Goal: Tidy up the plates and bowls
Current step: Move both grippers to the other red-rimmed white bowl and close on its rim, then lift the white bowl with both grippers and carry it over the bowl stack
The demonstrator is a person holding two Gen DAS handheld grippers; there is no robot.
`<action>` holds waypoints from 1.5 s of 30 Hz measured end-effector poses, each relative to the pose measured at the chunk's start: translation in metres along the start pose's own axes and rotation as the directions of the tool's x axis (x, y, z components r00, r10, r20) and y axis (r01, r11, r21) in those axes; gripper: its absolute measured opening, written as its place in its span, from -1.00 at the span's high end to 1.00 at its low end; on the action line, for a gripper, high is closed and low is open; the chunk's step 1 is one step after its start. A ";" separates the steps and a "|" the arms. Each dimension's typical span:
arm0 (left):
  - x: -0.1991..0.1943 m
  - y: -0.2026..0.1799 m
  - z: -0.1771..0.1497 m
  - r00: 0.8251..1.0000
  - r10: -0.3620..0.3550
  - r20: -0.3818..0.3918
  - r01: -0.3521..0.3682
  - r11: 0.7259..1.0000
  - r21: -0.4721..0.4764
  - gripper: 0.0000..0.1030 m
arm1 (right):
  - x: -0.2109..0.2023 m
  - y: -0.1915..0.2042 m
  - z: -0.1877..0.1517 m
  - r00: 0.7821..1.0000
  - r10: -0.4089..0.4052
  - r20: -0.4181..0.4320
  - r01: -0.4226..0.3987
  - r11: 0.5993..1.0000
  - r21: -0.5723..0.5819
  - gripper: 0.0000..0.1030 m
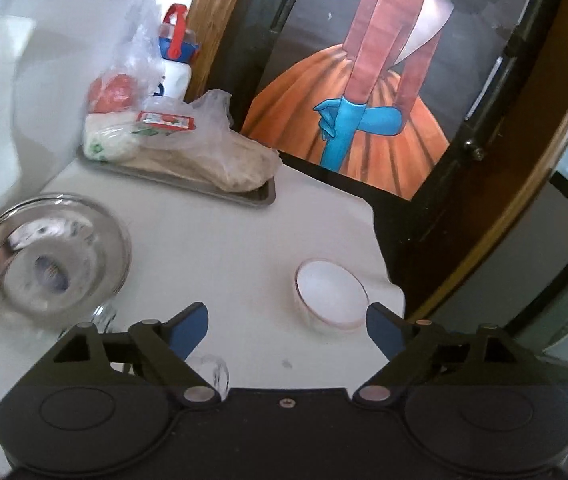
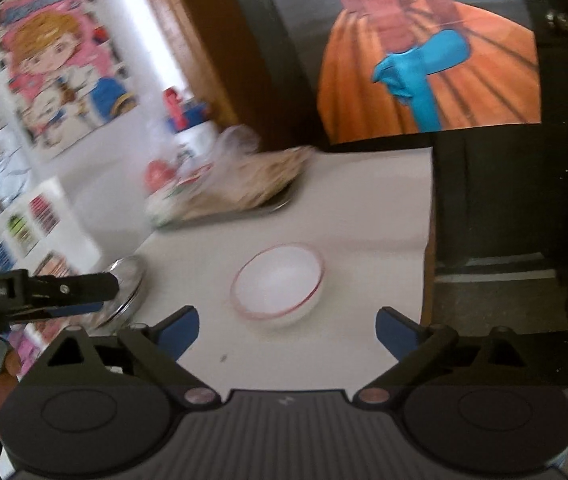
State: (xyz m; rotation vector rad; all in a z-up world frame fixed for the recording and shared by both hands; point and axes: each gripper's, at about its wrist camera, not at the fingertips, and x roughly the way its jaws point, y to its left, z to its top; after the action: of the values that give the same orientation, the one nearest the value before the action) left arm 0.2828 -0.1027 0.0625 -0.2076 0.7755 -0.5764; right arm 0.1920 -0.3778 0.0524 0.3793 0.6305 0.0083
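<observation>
Two grippers, fingers spread wide, nothing held: left gripper (image 1: 287, 330), right gripper (image 2: 287, 328). White bowl (image 2: 278, 282) sits on tabletop (image 2: 372, 216) near its edge; glass bowl (image 1: 50, 256) well left. Risk: a careless push slides the white bowl off.

Both tongs (image 1: 287, 334) (image 2: 287, 330) agape, empty.

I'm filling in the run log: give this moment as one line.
left tool: open, empty | right tool: open, empty | white bowl: on table, ahead of right tool | glass bowl: left
</observation>
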 end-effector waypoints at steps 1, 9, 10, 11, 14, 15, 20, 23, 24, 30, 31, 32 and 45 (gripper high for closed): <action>0.012 -0.001 0.004 1.000 0.006 -0.008 -0.005 1.000 0.007 -0.70 | 0.007 -0.003 0.001 1.000 -0.006 0.008 0.006 1.000 0.011 -0.90; 0.094 0.001 0.019 0.995 0.030 -0.100 -0.024 0.998 0.061 -0.73 | 0.051 -0.010 -0.004 0.998 -0.052 0.046 0.053 0.999 -0.014 -0.74; 0.100 0.001 0.019 0.994 0.029 -0.106 -0.022 0.998 0.065 -0.73 | 0.056 -0.011 -0.005 0.997 -0.056 0.045 0.057 0.998 -0.020 -0.72; 0.105 0.001 0.019 0.993 0.032 -0.109 -0.024 0.997 0.068 -0.73 | 0.058 -0.011 -0.007 0.997 -0.056 0.045 0.057 0.998 -0.024 -0.70; 0.117 0.002 0.020 0.992 0.033 -0.120 -0.024 0.997 0.075 -0.69 | 0.064 -0.012 -0.010 0.998 -0.050 0.041 0.052 0.998 -0.031 -0.57; 0.120 0.002 0.019 0.992 0.029 -0.123 -0.019 0.997 0.075 -0.64 | 0.066 -0.013 -0.011 0.998 -0.044 0.041 0.045 0.999 -0.030 -0.49; 0.128 0.003 0.016 0.990 0.007 -0.140 0.002 0.998 0.069 -0.27 | 0.073 -0.017 -0.012 0.999 0.002 0.032 -0.002 1.000 0.005 -0.19; 0.132 0.003 0.015 0.987 -0.012 -0.159 0.022 0.998 0.061 -0.02 | 0.073 -0.014 -0.012 0.999 0.012 0.030 -0.012 1.000 -0.003 -0.03; 0.134 0.002 0.014 0.986 -0.016 -0.164 0.026 0.998 0.060 0.08 | 0.075 -0.014 -0.012 1.000 0.015 0.025 -0.015 1.000 -0.001 0.06; 0.138 0.002 0.013 0.982 -0.042 -0.183 0.051 0.998 0.043 0.43 | 0.079 -0.012 -0.014 1.000 0.026 0.004 -0.027 0.999 0.022 0.28; 0.138 0.002 0.013 0.981 -0.049 -0.185 0.057 0.998 0.039 0.47 | 0.079 -0.012 -0.014 1.000 0.025 0.004 -0.026 0.999 0.024 0.29; 0.138 0.002 0.013 0.980 -0.059 -0.188 0.066 0.997 0.032 0.58 | 0.079 -0.011 -0.014 1.000 0.025 0.005 -0.026 0.999 0.028 0.30; 0.128 -0.013 0.010 0.989 -0.015 -0.150 0.025 0.997 0.067 0.71 | 0.077 -0.009 -0.014 0.999 0.013 -0.030 -0.010 0.995 0.095 0.54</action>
State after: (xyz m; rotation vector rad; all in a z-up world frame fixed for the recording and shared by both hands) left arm 0.3572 -0.1857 -0.0018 -0.1099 0.8979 -0.6418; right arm 0.2454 -0.3723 -0.0058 0.4753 0.6602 -0.0052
